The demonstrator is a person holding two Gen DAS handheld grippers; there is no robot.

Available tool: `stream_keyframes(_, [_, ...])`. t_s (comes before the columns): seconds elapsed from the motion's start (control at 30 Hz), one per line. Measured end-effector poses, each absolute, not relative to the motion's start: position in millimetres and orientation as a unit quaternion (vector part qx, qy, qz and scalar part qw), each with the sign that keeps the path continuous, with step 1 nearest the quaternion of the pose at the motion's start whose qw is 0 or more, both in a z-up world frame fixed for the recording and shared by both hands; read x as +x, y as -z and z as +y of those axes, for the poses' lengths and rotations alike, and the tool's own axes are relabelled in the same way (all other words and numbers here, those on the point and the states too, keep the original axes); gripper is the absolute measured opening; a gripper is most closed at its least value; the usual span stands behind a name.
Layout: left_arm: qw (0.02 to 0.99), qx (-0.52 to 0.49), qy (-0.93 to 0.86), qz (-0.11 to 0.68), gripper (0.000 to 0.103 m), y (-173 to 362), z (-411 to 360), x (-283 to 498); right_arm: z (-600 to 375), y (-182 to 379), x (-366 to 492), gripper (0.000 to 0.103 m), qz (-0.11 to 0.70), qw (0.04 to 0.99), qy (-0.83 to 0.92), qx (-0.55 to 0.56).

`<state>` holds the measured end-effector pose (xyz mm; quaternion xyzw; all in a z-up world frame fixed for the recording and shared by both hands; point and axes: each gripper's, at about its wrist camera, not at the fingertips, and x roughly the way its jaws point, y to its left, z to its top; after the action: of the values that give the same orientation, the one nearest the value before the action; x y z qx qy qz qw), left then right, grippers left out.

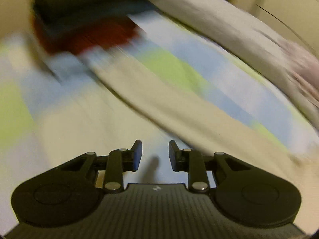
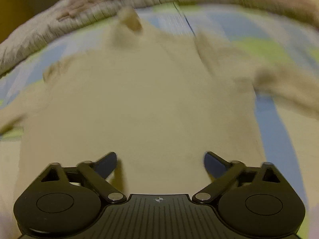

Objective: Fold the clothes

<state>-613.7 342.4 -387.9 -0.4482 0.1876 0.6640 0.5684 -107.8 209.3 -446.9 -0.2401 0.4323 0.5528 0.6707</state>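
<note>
A cream long-sleeved top (image 2: 143, 99) lies spread flat on a bed sheet patterned in blue, green and white; both views are blurred by motion. In the right wrist view its body fills the middle and its sleeves run off to both sides. My right gripper (image 2: 160, 164) hovers over the lower part of the top, jaws wide open and empty. In the left wrist view a cream sleeve (image 1: 159, 99) crosses diagonally from upper left to lower right. My left gripper (image 1: 155, 155) is open above pale cloth just left of that sleeve, with nothing between its fingers.
A grey-beige ribbed blanket (image 2: 59, 25) lies bunched along the far side of the bed; the blanket (image 1: 209, 16) also runs across the top right in the left wrist view. A dark red and blue pile (image 1: 89, 33) sits at the far left.
</note>
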Motion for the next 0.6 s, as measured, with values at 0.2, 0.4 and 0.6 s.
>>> stream_keyframes(0.2, [0.655, -0.522, -0.516, 0.179, 0.022, 388.8, 292.1, -481.1, 132.0, 417.6, -14.5, 0.068, 0.484, 0.684, -0.528, -0.137])
stream_keyframes(0.4, [0.672, -0.550, -0.461, 0.182, 0.023, 393.3, 270.6, -400.5, 5.6, 416.0, 153.3, 0.052, 0.550, 0.765, -0.318, 0.108])
stream_keyframes(0.6, [0.671, -0.551, -0.453, 0.204, 0.023, 397.8, 256.4, -358.2, -48.8, 423.1, 248.3, 0.052, 0.527, 0.764, -0.250, 0.275])
